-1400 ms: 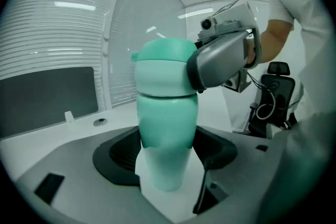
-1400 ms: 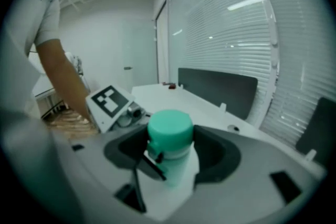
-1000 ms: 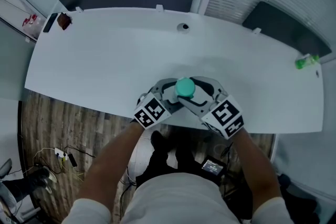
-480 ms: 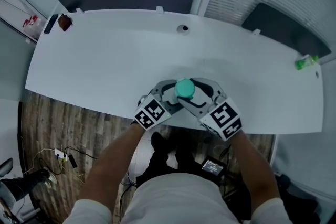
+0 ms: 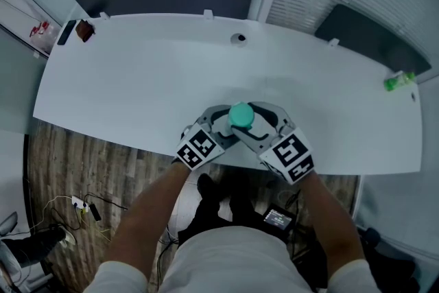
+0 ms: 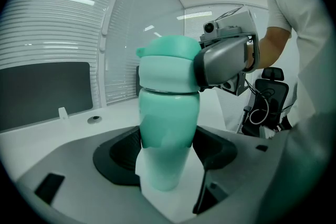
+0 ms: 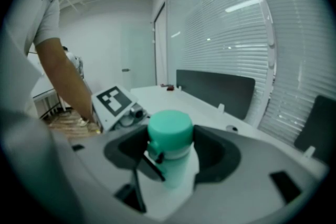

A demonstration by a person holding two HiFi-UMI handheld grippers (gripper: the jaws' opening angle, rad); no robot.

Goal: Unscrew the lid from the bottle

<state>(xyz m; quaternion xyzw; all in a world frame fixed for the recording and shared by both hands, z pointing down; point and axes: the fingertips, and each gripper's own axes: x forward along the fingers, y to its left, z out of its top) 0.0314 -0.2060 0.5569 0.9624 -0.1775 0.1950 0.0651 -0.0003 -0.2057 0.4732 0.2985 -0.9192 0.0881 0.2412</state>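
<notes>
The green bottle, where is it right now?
Head view: the bottle sits centre, near the table's front edge, left gripper shut on its body, right gripper on its lid.

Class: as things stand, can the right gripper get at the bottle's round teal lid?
Likely yes: the right gripper has its jaws closed on the round teal lid, with nothing between. The left gripper grips the teal cylindrical bottle lower down, clear of it.
</notes>
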